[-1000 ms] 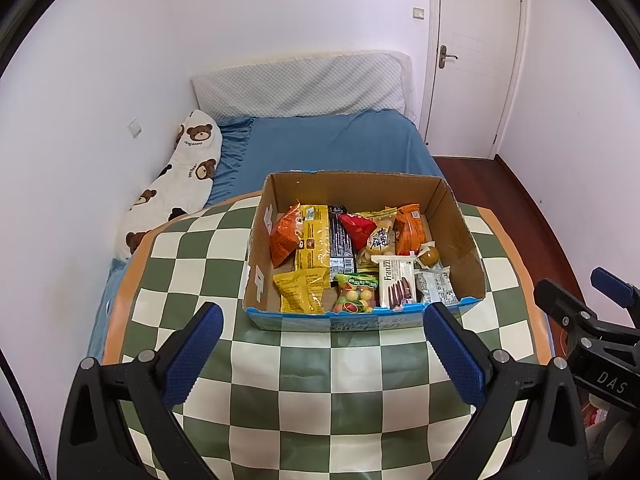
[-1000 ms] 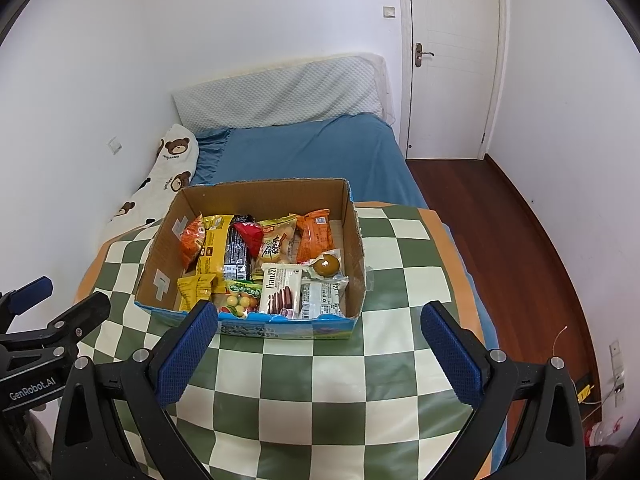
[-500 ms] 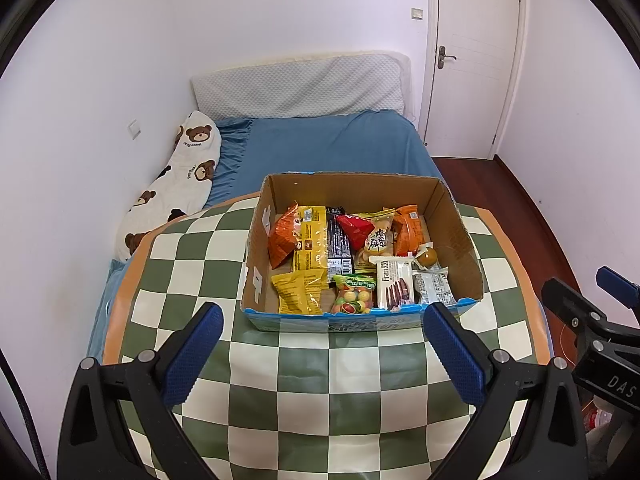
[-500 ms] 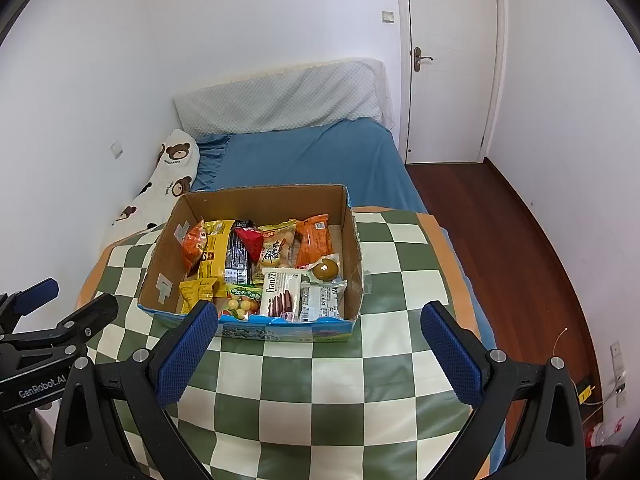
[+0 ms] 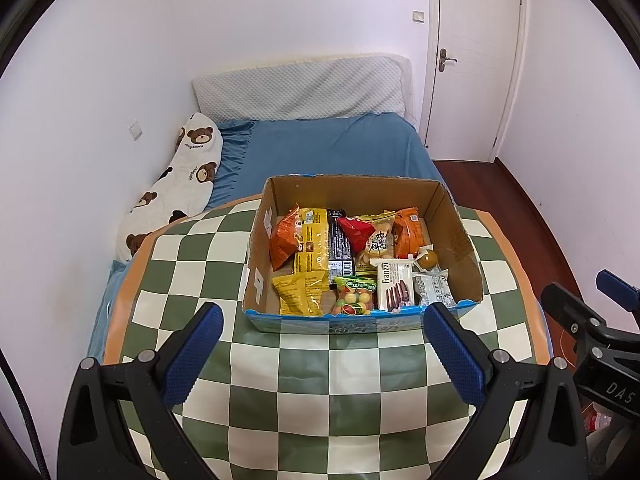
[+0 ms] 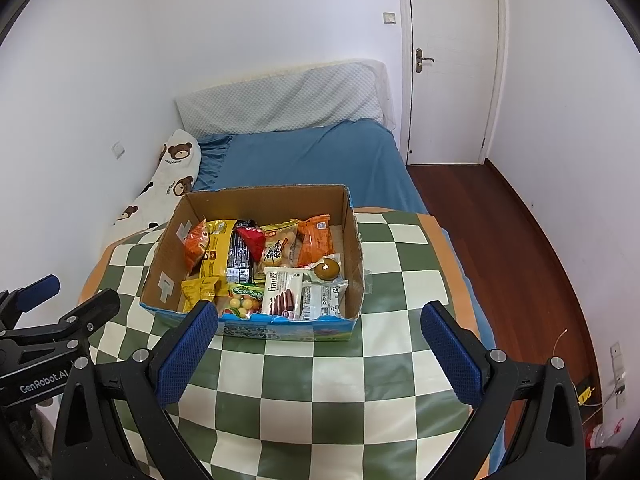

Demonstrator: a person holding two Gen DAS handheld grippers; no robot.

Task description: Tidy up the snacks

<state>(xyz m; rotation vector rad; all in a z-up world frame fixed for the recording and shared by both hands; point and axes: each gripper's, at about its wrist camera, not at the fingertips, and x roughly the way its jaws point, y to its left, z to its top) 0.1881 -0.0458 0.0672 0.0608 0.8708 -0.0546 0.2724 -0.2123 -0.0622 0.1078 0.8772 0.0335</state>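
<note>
Snack packets fill an open brown cardboard box at the green-checked worktop's far edge, straight ahead of us; both grippers, left and right, hover wide-fingered, empty, about equally near.

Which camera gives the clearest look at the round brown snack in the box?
The right wrist view: the round brown snack shows whole in its clear wrapper by the cardboard box's right wall. In the left wrist view, the same snack looks smaller, partly tucked behind neighbouring packets.
</note>
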